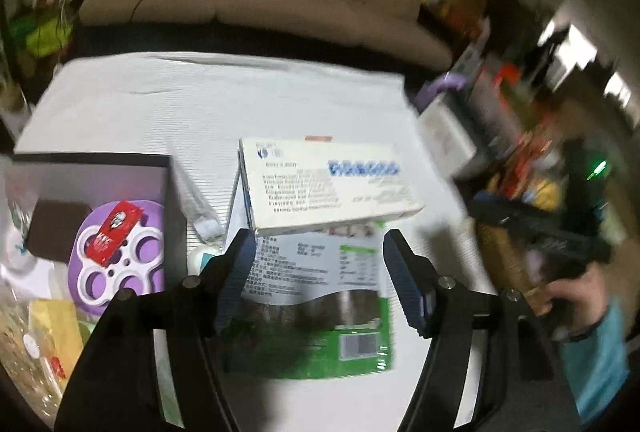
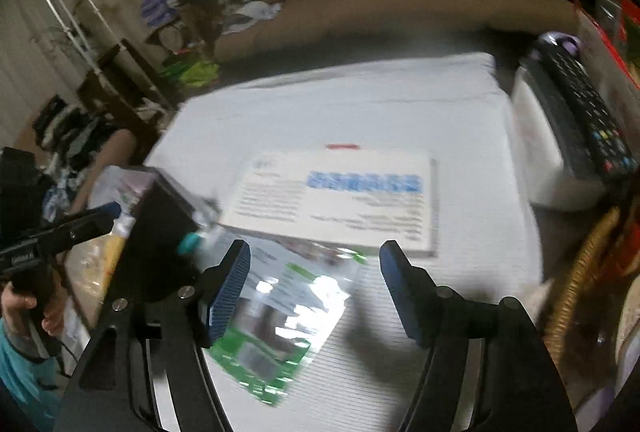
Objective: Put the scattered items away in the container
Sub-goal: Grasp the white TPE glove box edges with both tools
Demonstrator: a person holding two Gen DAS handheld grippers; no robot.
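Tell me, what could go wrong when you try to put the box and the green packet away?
The white box lies on top of the green packet, so pulling the packet first could drag or tip the box off the white cloth.

The black container already holds a purple tray and a red packet, so the long box may not lie flat inside.

A small tube beside the container could get knocked.
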